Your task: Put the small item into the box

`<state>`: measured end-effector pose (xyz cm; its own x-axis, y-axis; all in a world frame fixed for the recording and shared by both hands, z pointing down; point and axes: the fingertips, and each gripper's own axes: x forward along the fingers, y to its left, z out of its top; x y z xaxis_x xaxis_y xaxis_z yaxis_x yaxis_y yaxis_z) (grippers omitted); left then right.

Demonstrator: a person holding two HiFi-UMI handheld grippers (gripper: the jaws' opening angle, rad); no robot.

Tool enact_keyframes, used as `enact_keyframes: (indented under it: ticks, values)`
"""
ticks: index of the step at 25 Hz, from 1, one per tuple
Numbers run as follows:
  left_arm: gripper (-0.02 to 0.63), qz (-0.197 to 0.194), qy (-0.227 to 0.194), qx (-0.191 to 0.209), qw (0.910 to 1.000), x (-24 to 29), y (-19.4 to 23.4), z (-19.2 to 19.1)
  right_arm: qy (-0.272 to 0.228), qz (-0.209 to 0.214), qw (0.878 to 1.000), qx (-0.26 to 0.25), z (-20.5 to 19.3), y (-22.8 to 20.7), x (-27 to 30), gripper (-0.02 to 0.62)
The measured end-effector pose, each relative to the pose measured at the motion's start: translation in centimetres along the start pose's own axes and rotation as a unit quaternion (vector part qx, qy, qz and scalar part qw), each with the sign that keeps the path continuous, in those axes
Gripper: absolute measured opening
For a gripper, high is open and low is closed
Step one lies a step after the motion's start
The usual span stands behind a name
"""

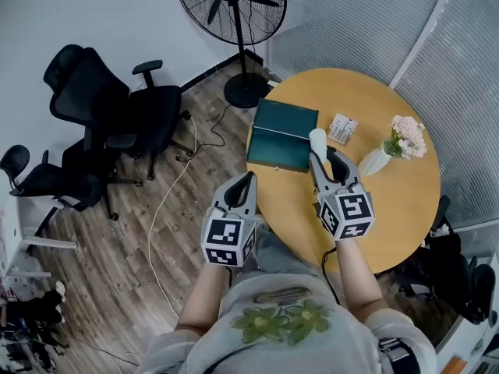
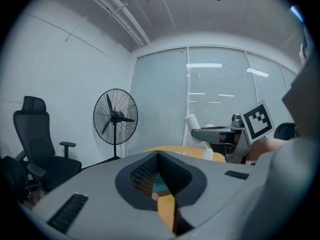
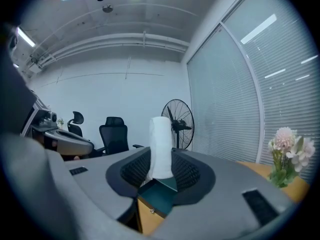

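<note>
A dark green box [image 1: 282,135] lies on the round wooden table [image 1: 390,201], near its left edge; its lid looks folded back. My right gripper [image 1: 320,156] hovers at the box's right end, shut on a small white cylinder [image 1: 318,138] that stands upright between the jaws. In the right gripper view the white cylinder [image 3: 161,146] rises above the green box [image 3: 159,193]. My left gripper [image 1: 247,181] hangs off the table's left edge, jaws together and empty. The left gripper view shows the right gripper [image 2: 216,132] with the white cylinder [image 2: 192,121].
A white vase of pink flowers [image 1: 398,142] and a small printed packet [image 1: 342,128] sit on the table right of the box. A standing fan [image 1: 234,10] is behind the table. Black office chairs [image 1: 109,107] and a floor cable [image 1: 168,201] are to the left.
</note>
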<state>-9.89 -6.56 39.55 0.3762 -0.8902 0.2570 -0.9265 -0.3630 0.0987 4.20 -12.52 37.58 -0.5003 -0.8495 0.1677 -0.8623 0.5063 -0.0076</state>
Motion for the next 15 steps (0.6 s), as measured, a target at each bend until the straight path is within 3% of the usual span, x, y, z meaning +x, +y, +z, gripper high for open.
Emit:
enact_keyframes:
  ticks: [9,15]
  values:
    - [0.002,-0.003,0.012,0.002,0.9999,4.1,3.2,0.9,0.014,-0.001,1.000,-0.002,-0.1,-2.0,5.5,0.133]
    - [0.002,-0.025,0.027,-0.026,0.9990,7.3,4.4,0.2,0.042,0.005,0.999,-0.006,-1.7,-2.9,9.0,0.133]
